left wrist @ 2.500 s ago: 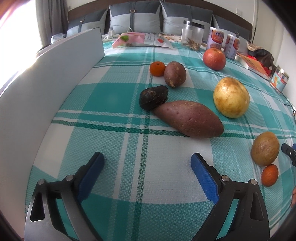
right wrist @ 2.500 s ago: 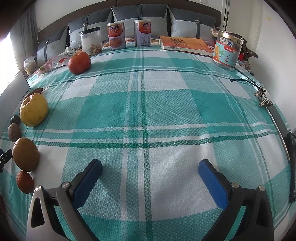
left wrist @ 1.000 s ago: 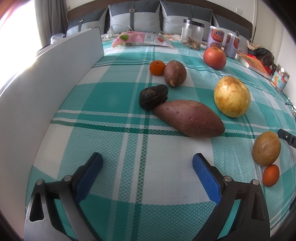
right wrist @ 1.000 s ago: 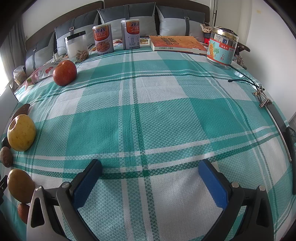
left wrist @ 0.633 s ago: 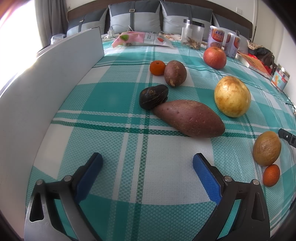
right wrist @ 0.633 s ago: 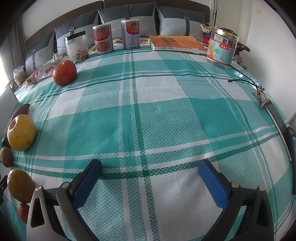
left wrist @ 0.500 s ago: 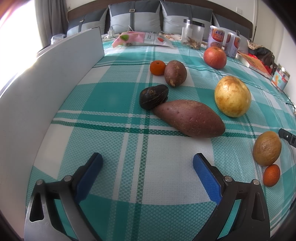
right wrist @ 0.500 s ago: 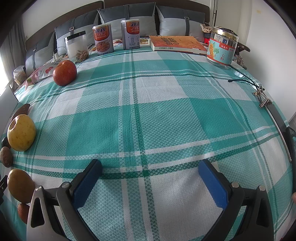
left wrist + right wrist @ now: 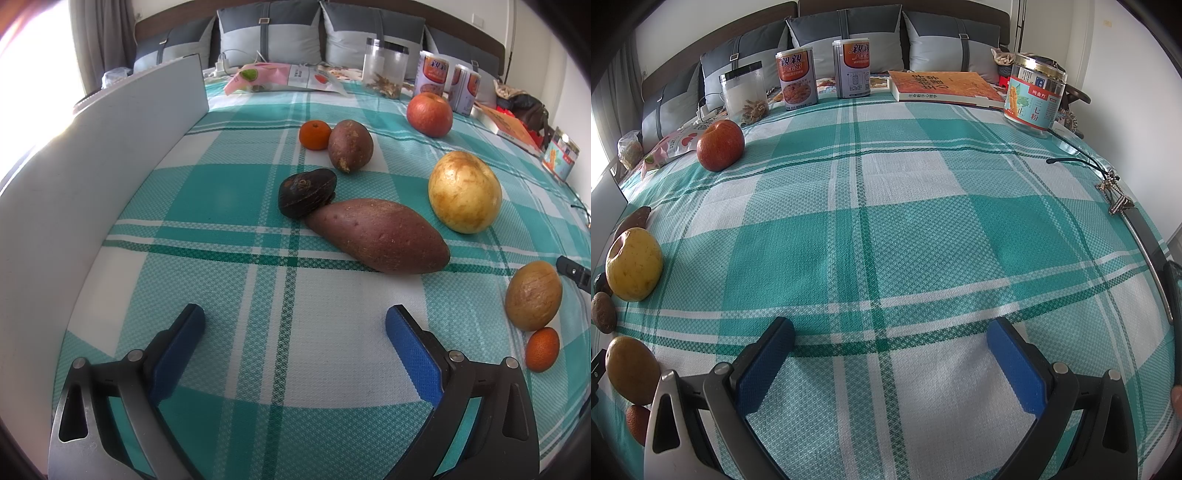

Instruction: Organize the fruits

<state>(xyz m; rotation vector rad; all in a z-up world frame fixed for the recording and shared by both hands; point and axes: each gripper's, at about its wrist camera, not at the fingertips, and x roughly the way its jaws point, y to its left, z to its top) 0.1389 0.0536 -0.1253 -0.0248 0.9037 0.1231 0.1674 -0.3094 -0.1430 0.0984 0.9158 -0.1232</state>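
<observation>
Left gripper [image 9: 293, 321] hangs over the near part of the plaid cloth [image 9: 229, 192], fingers wide apart, nothing between them. Right gripper [image 9: 890, 334] likewise: fingers spread, empty, over bare cloth.

Against the frames half a second back, no item has shifted and neither gripper has moved; since 2.5 s ago the right view has swung slightly rightward.

Left view, near to far: small orange [image 9: 542, 349] touching a brown fruit [image 9: 533, 295] at the right edge; sweet potato [image 9: 378, 234] mid-cloth, its far end touching a dark fruit [image 9: 306, 192]; yellow pear [image 9: 464, 192] just right of it; potato [image 9: 350, 146] beside a tangerine [image 9: 314, 135]; apple [image 9: 429, 114] farther right. A white board [image 9: 110, 147] stands along the left edge. Jar [image 9: 384, 68] and cans [image 9: 432, 79] line the far edge.
</observation>
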